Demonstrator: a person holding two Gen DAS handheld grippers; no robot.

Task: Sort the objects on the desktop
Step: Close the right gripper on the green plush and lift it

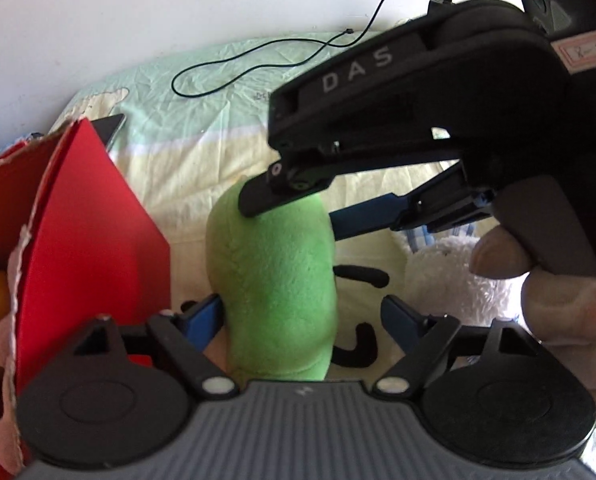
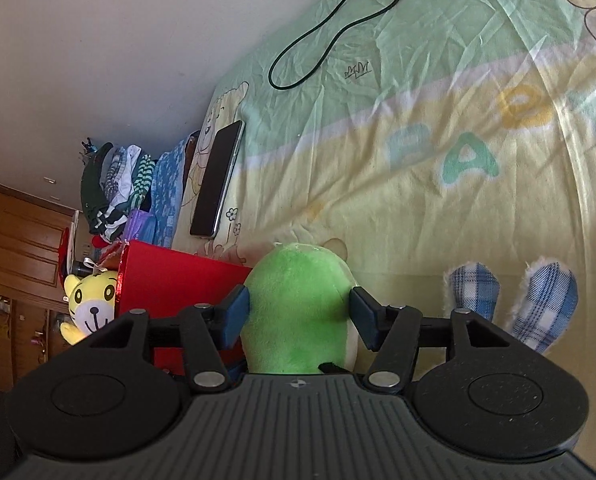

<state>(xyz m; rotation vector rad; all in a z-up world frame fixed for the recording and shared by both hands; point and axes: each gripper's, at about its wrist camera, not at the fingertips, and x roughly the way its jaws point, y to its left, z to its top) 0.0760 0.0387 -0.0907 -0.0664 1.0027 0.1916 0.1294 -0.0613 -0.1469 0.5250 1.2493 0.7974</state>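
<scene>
A green plush toy [image 1: 274, 280] [image 2: 298, 296] with a cream front and black stitching stands upright on the bed sheet, beside a red box [image 1: 90, 220] [image 2: 170, 280]. My left gripper [image 1: 301, 316] straddles its lower part. The left pad is at the green edge and the right pad stands off from it. My right gripper [image 2: 298, 316] [image 1: 290, 216] reaches in from the upper right, held by a person's hand [image 1: 557, 300]. Its blue pads [image 2: 234, 316] flank the toy's upper body close to both sides, and the plush does not look squeezed. Neither grip looks closed.
The red box holds a yellow tiger plush [image 2: 92, 304]. A white plush with blue plaid ears [image 2: 473, 292] [image 1: 449, 276] lies to the right. A phone [image 2: 218, 180] and a looped black cable [image 2: 337, 36] lie further back on the sheet. Clothes [image 2: 118, 184] are piled at the far left.
</scene>
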